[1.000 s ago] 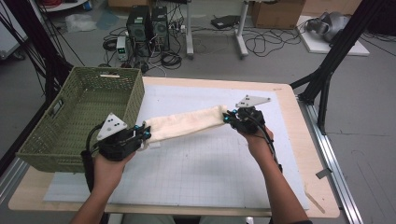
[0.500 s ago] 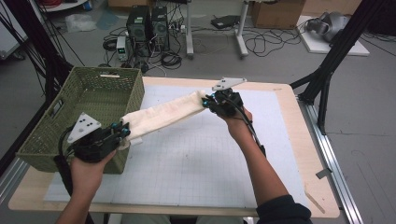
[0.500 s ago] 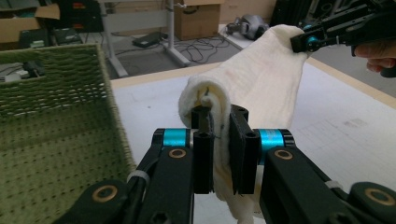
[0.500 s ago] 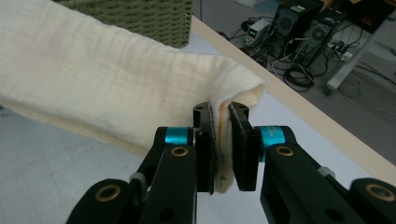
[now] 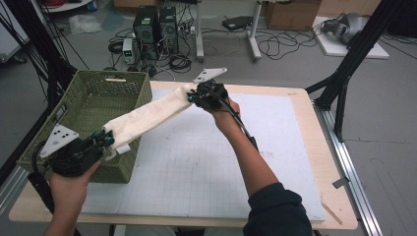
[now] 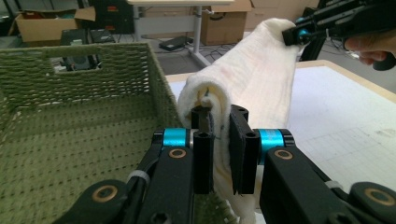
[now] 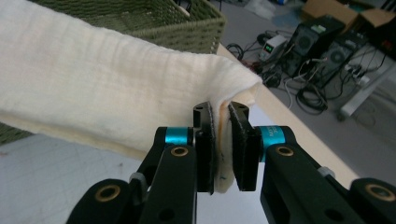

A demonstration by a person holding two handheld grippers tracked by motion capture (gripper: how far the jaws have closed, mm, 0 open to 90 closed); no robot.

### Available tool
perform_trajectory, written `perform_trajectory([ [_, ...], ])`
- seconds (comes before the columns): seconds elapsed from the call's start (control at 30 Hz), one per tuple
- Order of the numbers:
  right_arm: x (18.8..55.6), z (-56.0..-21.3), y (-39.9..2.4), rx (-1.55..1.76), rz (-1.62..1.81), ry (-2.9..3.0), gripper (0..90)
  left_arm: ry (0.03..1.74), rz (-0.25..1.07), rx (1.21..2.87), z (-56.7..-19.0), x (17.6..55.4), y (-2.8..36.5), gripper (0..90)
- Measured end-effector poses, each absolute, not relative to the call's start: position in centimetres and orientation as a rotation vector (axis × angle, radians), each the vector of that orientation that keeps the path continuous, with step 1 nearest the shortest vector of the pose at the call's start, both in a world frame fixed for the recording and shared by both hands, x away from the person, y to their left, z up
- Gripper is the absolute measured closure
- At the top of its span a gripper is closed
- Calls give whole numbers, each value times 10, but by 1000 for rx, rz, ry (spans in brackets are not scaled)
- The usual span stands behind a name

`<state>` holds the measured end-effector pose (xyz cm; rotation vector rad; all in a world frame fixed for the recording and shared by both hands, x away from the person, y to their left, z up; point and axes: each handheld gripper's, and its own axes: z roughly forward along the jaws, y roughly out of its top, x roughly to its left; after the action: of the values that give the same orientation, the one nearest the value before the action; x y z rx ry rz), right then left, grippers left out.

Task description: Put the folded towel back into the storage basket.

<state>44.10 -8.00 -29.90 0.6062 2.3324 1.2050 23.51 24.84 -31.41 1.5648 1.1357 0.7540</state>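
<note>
A folded cream towel (image 5: 145,117) hangs stretched in the air between both grippers, above the table's left half. My left gripper (image 5: 104,139) is shut on its near end, just over the front right corner of the green woven basket (image 5: 88,105). My right gripper (image 5: 192,97) is shut on the far end, held higher near the table's back edge. In the left gripper view the towel (image 6: 252,88) runs away from my jaws up to the other gripper (image 6: 299,33), with the basket (image 6: 70,116) to the left. The right gripper view has the towel (image 7: 102,84) pinched between the pads and the basket (image 7: 154,18) behind it.
A white gridded mat (image 5: 206,157) covers the wooden table (image 5: 339,201). The basket stands on the table's left edge. Black frame legs (image 5: 344,83) rise at the right. Computers and cables (image 5: 157,29) lie on the floor beyond the table.
Both hands have carried the stretched towel to the left and upward; the left end now sits over the basket's front corner and the right hand has moved toward the table's back edge.
</note>
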Motion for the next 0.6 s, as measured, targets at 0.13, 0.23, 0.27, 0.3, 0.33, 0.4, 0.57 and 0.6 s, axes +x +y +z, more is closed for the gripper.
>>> perform_trajectory([
  [0.13, 447, -293, -63, 577, 1207, 2337, 819, 1151, 768, 1547, -314, 233, 258, 811],
  [0.23, 451, -289, -53, 560, 1222, 2336, 819, 1169, 778, 1529, -313, 231, 266, 811],
  [0.27, 454, -288, -48, 554, 1228, 2341, 819, 1173, 780, 1524, -314, 231, 268, 811],
  [0.3, 455, -288, -44, 547, 1225, 2345, 819, 1179, 784, 1520, -314, 230, 271, 811],
  [0.33, 457, -287, -39, 536, 1223, 2346, 819, 1184, 788, 1515, -314, 230, 273, 811],
  [0.4, 460, -286, -31, 517, 1224, 2349, 819, 1193, 794, 1505, -314, 229, 278, 811],
  [0.57, 470, -284, -9, 489, 1224, 2368, 819, 1221, 815, 1486, -315, 226, 289, 811],
  [0.6, 471, -284, -4, 484, 1228, 2370, 819, 1226, 818, 1484, -315, 226, 291, 811],
])
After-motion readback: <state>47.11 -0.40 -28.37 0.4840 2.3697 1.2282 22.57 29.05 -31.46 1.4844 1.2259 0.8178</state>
